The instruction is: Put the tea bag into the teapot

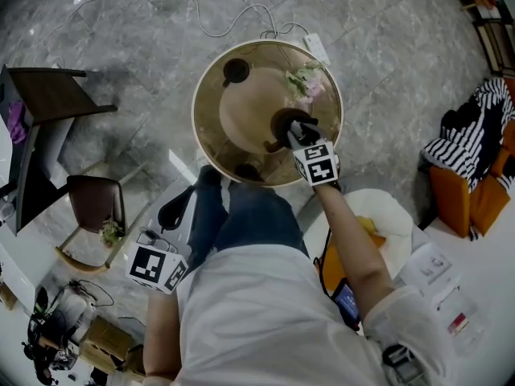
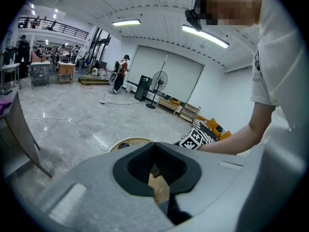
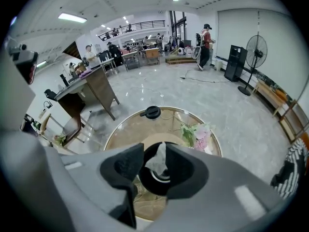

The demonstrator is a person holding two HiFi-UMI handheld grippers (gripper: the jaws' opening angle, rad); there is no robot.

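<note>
Here, the right gripper hangs above the round table, jaws wide apart. The white tea bag stands unpinched between them, directly over the dark teapot. The left gripper has its jaws together.

left claw: jaws together at tips | round table just beyond | person's forearm at right

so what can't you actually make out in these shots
Right gripper view: the tea bag hangs between open jaws, its lower end lost in the dark teapot; whether it touches a pad is unclear.
Head view: the right hand-held gripper covers the teapot mouth and the tea bag.
Left gripper view: the left hand-held gripper blocks most of the table; no teapot visible.
</note>
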